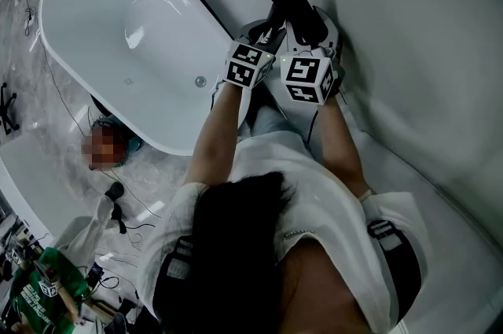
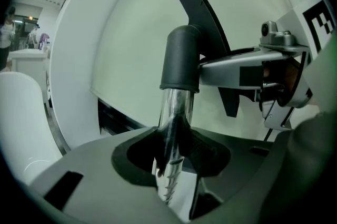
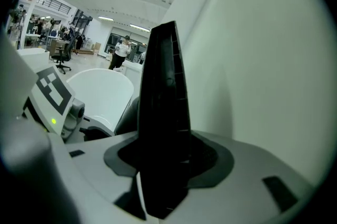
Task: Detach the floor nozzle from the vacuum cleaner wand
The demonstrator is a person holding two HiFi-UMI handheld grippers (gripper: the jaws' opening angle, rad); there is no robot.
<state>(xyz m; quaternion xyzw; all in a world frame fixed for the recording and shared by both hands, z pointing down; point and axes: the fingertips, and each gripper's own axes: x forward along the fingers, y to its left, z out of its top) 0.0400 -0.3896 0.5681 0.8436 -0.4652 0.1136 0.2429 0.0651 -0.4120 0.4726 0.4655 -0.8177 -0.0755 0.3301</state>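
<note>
Chrome tube, evidently the vacuum cleaner wand point(image 2: 178, 107), stands clamped between the jaws of the left gripper point(image 2: 176, 145), whose dark pads press on both sides of it. Just above those jaws the tube enters a dark grey collar point(image 2: 181, 59), and no gap shows at that joint, so the parts are judged not yet detached. The right gripper point(image 3: 163, 167) is closed on a black ribbed body standing up out of its jaws, taken to be the floor nozzle point(image 3: 163, 86); the pads meet it on both flanks. In the left gripper view, this gripper reaches in from the right and its fingers end close beside the collar. The head view shows the two grippers side by side and close together, with the nozzle projecting beyond their tips, well off the floor. The arrangement reads as deliberate: one grip on each side of the joint, placed near it, lets the wand be held steady while the nozzle is pulled or twisted along the tube's line. Whether a release catch sits on the collar cannot be told. A white bathtub point(image 1: 94, 26) lies to the far left of the left gripper, clear of the work. Risk noted: the polished tube may slip in the pads under a hard pull.
</note>
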